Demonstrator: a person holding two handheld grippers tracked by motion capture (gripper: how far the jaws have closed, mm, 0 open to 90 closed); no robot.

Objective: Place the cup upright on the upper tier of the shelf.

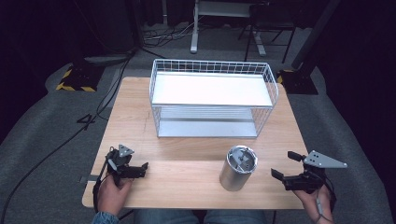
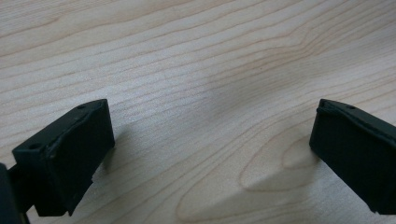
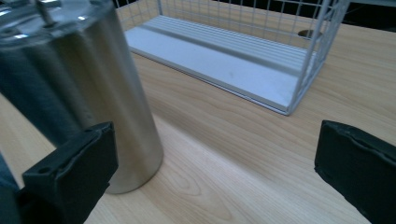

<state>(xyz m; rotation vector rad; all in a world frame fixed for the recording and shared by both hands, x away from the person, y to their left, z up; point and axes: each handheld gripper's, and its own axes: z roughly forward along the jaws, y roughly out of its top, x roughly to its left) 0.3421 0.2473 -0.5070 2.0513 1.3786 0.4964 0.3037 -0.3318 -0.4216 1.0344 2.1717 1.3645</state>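
Observation:
A brushed steel cylinder (image 1: pixel 238 169) stands upright on the wooden table (image 1: pixel 187 154), near the front and right of centre. Its top holds metal parts. My right gripper (image 1: pixel 285 165) sits just to its right, open, jaws spread wide and pointing toward it. In the right gripper view the cylinder (image 3: pixel 84 74) rises close behind the left jaw, apart from it, and the right gripper (image 3: pixel 215 140) holds nothing. My left gripper (image 1: pixel 130 168) rests at the front left, open over bare wood. The left gripper view has the left gripper (image 2: pixel 210 126) with only wood grain between its jaws.
A white wire basket (image 1: pixel 212 67) with an upper shelf and a ribbed white floor stands at the back middle of the table; its corner post (image 3: pixel 322 46) is near in the right gripper view. Cables and stands lie on the grey floor behind.

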